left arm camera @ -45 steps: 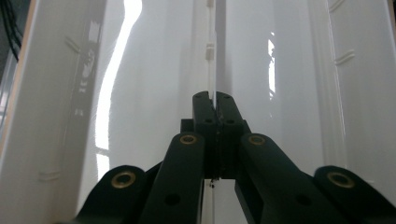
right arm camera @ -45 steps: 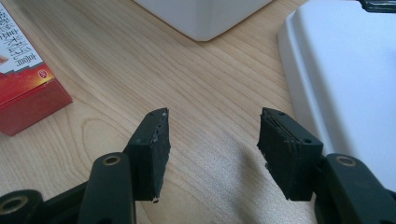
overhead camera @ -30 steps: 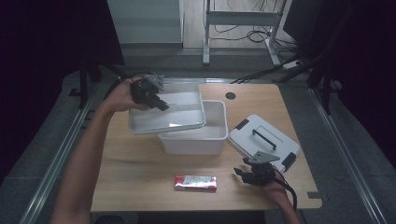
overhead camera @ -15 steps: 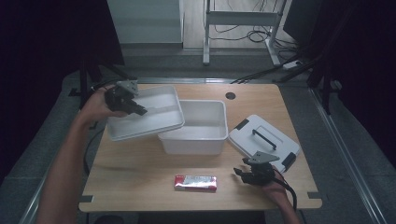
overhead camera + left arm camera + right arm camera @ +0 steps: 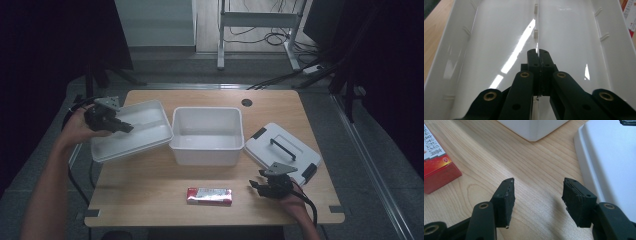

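1. The left gripper [image 5: 121, 126] is pinching the middle wall of the white tray [image 5: 145, 131] with its jaws squeezed tight.
2. The tray was over the white box [image 5: 206, 134] a moment ago. Now it is sitting at the middle left of the frame, beside the box.
3. That probably means the tray is being set down on the table [image 5: 150, 200].
4. The right gripper [image 5: 537, 197] is holding nothing, jaws wide open, near the red packet [image 5: 209, 195].

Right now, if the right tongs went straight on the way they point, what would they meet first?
Likely the white bin: the open right tongs aim over bare table toward its corner, though depth is unclear.
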The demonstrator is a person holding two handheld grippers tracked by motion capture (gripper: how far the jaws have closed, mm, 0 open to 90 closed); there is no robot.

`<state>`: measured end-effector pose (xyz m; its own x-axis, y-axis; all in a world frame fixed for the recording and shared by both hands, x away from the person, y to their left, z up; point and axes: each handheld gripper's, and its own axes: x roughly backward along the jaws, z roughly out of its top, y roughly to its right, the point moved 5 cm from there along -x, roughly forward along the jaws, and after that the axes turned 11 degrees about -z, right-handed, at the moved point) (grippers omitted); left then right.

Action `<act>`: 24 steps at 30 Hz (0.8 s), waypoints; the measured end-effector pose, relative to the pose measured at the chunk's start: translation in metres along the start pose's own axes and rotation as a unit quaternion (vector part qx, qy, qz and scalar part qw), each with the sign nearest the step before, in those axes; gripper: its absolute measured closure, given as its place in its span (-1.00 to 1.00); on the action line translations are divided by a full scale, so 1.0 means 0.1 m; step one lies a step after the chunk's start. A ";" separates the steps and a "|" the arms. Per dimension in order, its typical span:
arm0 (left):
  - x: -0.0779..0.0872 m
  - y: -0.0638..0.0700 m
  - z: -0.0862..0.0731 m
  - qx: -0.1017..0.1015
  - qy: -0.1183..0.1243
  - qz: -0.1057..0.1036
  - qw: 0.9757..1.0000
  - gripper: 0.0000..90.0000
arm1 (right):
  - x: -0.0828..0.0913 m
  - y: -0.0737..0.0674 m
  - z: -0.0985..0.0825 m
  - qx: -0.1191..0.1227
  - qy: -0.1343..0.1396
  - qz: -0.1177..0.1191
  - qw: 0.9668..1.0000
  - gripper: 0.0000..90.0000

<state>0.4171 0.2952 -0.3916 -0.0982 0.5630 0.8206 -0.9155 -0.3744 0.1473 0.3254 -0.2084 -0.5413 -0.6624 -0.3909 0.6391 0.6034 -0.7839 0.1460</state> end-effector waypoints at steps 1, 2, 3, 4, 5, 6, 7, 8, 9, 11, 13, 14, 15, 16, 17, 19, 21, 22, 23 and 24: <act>0.01 -0.02 -0.09 0.011 0.001 0.001 1.000 1.00 | 0.00 -0.01 0.00 0.001 0.000 0.000 1.000 -0.06; 0.01 -0.03 -0.13 0.017 0.002 0.003 1.000 1.00 | 0.00 -0.01 0.00 0.000 -0.001 0.000 1.000 -0.06; 0.01 -0.05 -0.17 0.018 0.001 0.006 1.000 1.00 | 0.01 -0.01 0.00 0.001 -0.001 0.000 1.000 -0.06; 0.01 -0.07 -0.21 0.023 0.002 0.005 1.000 1.00 | 0.01 -0.01 0.00 0.001 -0.001 0.000 1.000 -0.06; 0.01 -0.07 -0.21 0.023 0.002 0.005 1.000 1.00 | 0.01 -0.01 0.00 0.001 -0.001 0.000 1.000 -0.06; -0.01 -0.09 -0.28 0.028 0.004 0.005 1.000 1.00 | 0.01 -0.01 0.00 0.001 -0.001 -0.001 1.000 -0.06; -0.01 -0.09 -0.28 0.028 0.004 0.005 1.000 1.00 | 0.01 -0.01 0.00 0.001 -0.001 -0.001 1.000 -0.06; -0.07 -0.11 -0.34 0.034 0.001 0.003 0.999 1.00 | 0.01 0.00 0.00 0.001 -0.001 -0.002 1.000 -0.06; -0.11 -0.11 -0.37 0.037 -0.001 0.000 0.999 1.00 | 0.01 0.00 0.00 0.001 -0.001 -0.002 1.000 -0.06; -0.15 -0.12 -0.39 0.037 -0.004 -0.003 0.999 1.00 | 0.01 0.00 0.00 0.001 -0.001 -0.002 1.000 -0.06; -0.32 -0.14 -0.46 0.041 -0.016 -0.014 0.999 1.00 | 0.01 -0.01 0.00 0.002 -0.002 -0.002 1.000 -0.06; -0.38 -0.15 -0.48 0.041 -0.019 -0.017 0.999 1.00 | 0.01 -0.01 0.00 0.002 -0.001 -0.002 1.000 -0.06; -0.38 -0.15 -0.48 0.041 -0.019 -0.017 0.999 1.00 | 0.01 -0.01 0.00 0.003 -0.002 -0.001 1.000 -0.06; -0.49 -0.17 -0.53 0.044 -0.023 -0.026 0.998 1.00 | 0.01 -0.01 0.00 0.002 -0.001 -0.001 1.000 -0.06; -0.49 -0.17 -0.53 0.044 -0.023 -0.026 0.998 1.00 | 0.01 -0.01 0.00 0.002 -0.001 -0.001 1.000 -0.06; -0.65 -0.18 -0.59 0.050 -0.029 -0.034 0.998 1.00 | 0.01 -0.01 0.00 0.003 -0.003 -0.001 1.000 -0.06; -0.70 -0.19 -0.61 0.052 -0.031 -0.036 0.998 1.00 | 0.01 -0.01 0.00 0.003 -0.003 -0.001 1.000 -0.06; -0.79 -0.20 -0.65 0.056 -0.036 -0.041 0.997 1.00 | 0.00 -0.01 0.00 0.004 -0.004 -0.002 1.000 -0.06; -0.79 -0.20 -0.65 0.056 -0.036 -0.041 0.997 1.00 | 0.00 -0.01 0.00 0.004 -0.004 -0.002 1.000 -0.06; -0.87 -0.20 -0.68 0.059 -0.038 -0.043 0.997 1.00 | 0.01 0.00 0.00 0.003 -0.003 -0.002 1.000 -0.06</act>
<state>0.4170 0.3041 -0.5034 0.0133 0.5411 0.8408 -0.8662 -0.4138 0.2800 0.3245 -0.2085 -0.5412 -0.6621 -0.3845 0.6433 0.6034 -0.7826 0.1533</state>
